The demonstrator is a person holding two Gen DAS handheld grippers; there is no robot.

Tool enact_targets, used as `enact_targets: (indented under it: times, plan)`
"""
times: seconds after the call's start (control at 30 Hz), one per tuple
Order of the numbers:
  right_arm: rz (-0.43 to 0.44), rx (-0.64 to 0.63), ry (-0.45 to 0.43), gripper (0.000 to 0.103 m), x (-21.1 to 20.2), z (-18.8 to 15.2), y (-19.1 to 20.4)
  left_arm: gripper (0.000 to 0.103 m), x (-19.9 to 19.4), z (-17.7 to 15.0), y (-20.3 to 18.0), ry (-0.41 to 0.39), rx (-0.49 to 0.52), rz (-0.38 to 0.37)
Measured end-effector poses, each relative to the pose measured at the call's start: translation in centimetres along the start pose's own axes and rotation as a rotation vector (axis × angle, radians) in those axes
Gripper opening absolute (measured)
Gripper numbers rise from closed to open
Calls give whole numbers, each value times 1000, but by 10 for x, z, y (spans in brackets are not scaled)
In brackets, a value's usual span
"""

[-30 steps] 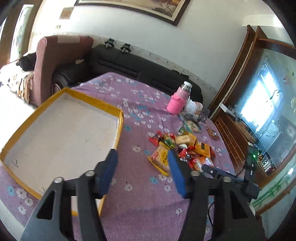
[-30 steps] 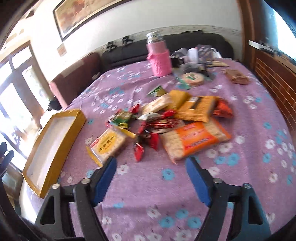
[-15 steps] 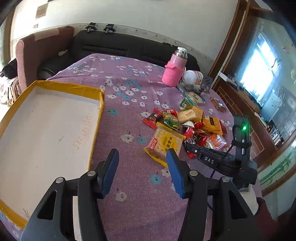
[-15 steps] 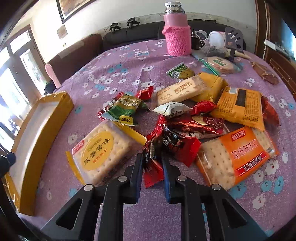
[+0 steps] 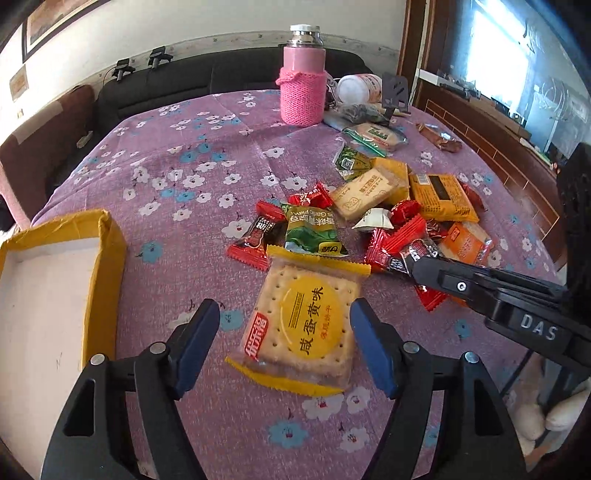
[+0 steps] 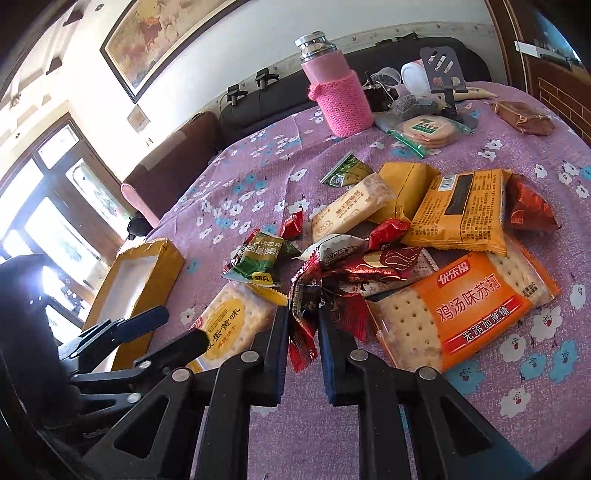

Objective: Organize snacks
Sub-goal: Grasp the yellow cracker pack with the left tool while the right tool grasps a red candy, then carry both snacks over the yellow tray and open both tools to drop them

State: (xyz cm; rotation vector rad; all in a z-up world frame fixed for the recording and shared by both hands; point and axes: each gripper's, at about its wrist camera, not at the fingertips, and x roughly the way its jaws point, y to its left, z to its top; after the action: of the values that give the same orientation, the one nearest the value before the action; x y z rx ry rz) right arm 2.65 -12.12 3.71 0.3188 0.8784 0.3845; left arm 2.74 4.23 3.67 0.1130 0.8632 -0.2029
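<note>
White wall (image 6: 229, 48), framed painting (image 6: 147, 33), black sofa (image 5: 207, 85), sunlit windows (image 6: 55, 221)

Between my left tongs (image 5: 284, 345) lies a cracker pack (image 5: 306, 325) in clear glossy plastic film with yellow edges. My right tongs (image 6: 303, 349), matt black plastic with blue pads, pinch a crinkled, shiny red foil wrapper (image 6: 306, 314). The tablecloth (image 5: 192, 177) beyond is matt woven fabric. The flask (image 5: 303, 74) has a knitted wool sleeve and polished metal cap. The tray (image 5: 107, 251) left of my tongs looks like cardboard.
</note>
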Motion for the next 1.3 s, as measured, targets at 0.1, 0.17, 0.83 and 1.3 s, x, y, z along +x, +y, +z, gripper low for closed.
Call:
enact_targets:
  times: [0.1, 0.17, 0.83, 1.3]
  plan:
    - [1, 5, 1, 16, 1, 0, -1, 73, 14, 1, -7, 21, 46, 9]
    - [4, 8, 3, 16, 2, 0, -2, 77, 17, -1, -11, 13, 56, -15]
    - [10, -60, -47, 16, -3, -4, 14, 70, -89, -37, 47, -93, -244, -11]
    - [249, -258, 19, 16, -37, -8, 169, 70, -179, -125, 204, -141, -472, 310]
